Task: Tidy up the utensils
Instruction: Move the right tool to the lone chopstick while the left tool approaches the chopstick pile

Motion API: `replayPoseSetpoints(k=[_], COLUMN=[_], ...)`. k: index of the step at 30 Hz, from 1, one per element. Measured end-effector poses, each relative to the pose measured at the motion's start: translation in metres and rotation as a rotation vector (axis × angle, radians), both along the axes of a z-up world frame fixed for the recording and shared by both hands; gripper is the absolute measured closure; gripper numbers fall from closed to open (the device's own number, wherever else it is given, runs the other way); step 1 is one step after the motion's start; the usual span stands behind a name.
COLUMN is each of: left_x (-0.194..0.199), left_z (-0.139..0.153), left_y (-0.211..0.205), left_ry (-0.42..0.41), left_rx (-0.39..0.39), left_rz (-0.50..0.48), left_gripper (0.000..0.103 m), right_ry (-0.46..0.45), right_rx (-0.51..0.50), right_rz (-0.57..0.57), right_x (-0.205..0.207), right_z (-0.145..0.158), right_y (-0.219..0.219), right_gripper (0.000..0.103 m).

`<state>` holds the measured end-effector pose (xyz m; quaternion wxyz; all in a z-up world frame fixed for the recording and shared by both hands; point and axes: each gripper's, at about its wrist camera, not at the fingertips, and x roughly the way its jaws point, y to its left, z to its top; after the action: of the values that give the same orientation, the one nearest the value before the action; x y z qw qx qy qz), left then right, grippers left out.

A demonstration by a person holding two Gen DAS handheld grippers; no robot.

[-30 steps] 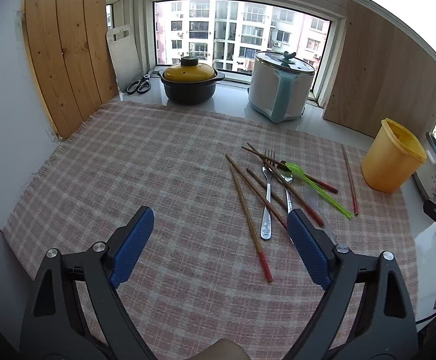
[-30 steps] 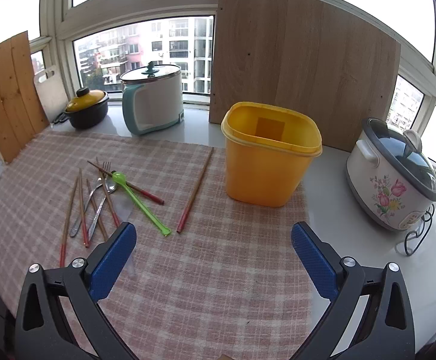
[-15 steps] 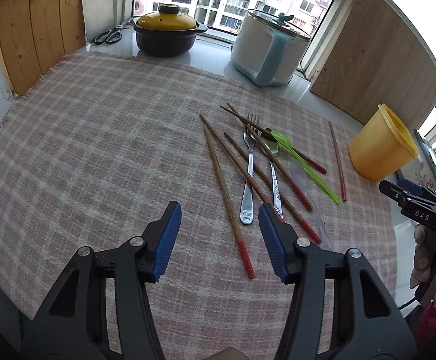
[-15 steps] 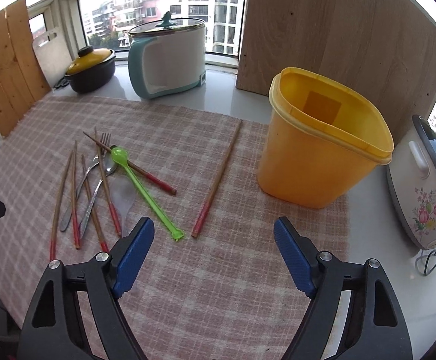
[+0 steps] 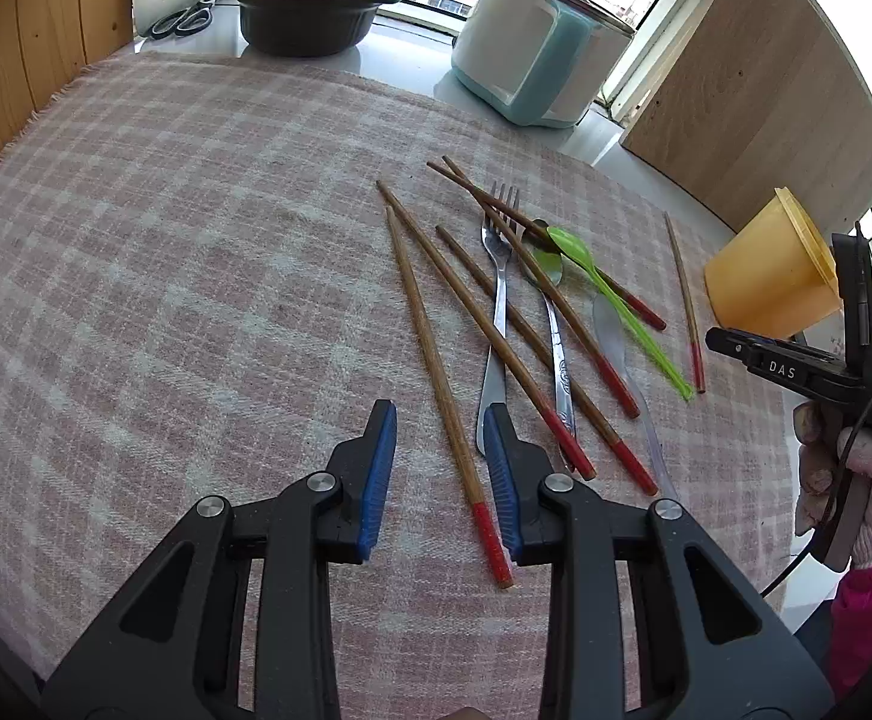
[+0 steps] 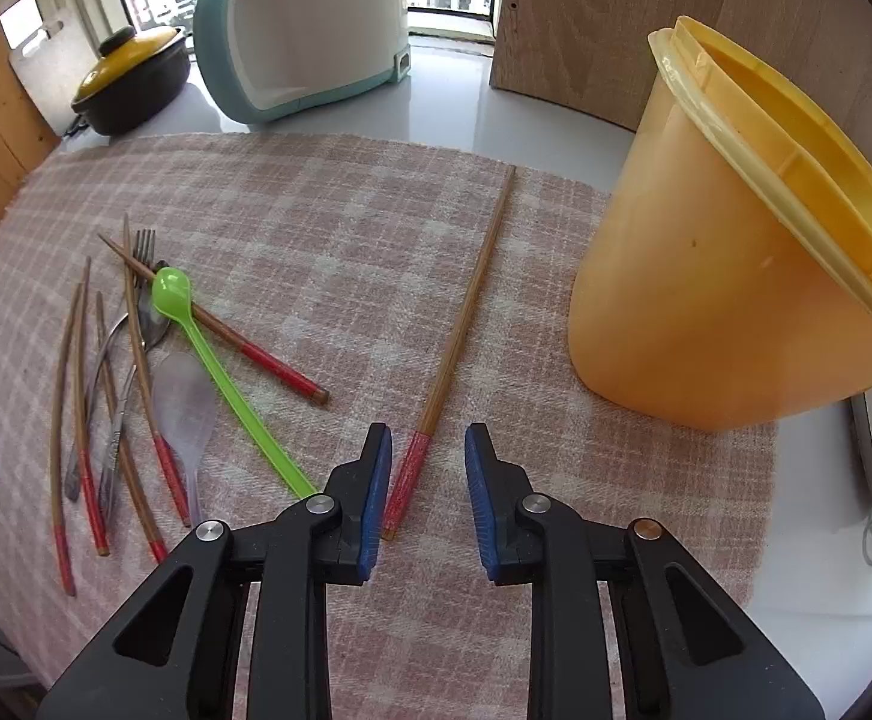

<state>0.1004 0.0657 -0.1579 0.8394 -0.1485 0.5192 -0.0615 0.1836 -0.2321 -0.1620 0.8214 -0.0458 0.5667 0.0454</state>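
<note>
The lone chopstick [image 6: 466, 312] is lying apart from the other utensils on the checked cloth [image 6: 327, 228], just beside the yellow bin [image 6: 706, 300], and its red end is being straddled by the right gripper [image 6: 426, 456]. The jaws of that gripper are closing around the red end, but no pad is yet pressing on it, so nothing is being held. The left gripper [image 5: 439, 438] is likewise closing over the leftmost chopstick [image 5: 436, 372] of the pile, with the stick between the jaws and not yet clamped. 2 risks are being judged here. A thin round stick is likely to be rolled aside or pinched off-centre, because each one is lying nearer 1 pad than the other. On the left side, the fork handle [image 5: 496, 360] is lying just beside the right-hand pad, so it could be caught or dragged along.
</note>
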Motion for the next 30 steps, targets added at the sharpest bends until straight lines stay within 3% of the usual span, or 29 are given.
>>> replayPoseSetpoints(k=[7, 15, 30], left_x=[0.017, 0.027, 0.033], left_z=[-0.018, -0.032, -0.04], left_y=[0.002, 0.001, -0.003], left_ry=[0.044, 0.068, 0.077], left_rx=[-0.035, -0.03, -0.036], left_rz=[0.016, 0.013, 0.003], left_gripper=[0.079, 0.081, 0.088], right_ry=[0.019, 0.044, 0.075], right_rx=[-0.042, -0.073, 0.02], right_rz=[0.024, 0.029, 0.063], right_x=[0.014, 0.02, -0.009], right_z=[-0.016, -0.024, -0.024], right_y=[0.011, 0.01, -0.006], right_gripper=[0.09, 0.09, 0.096])
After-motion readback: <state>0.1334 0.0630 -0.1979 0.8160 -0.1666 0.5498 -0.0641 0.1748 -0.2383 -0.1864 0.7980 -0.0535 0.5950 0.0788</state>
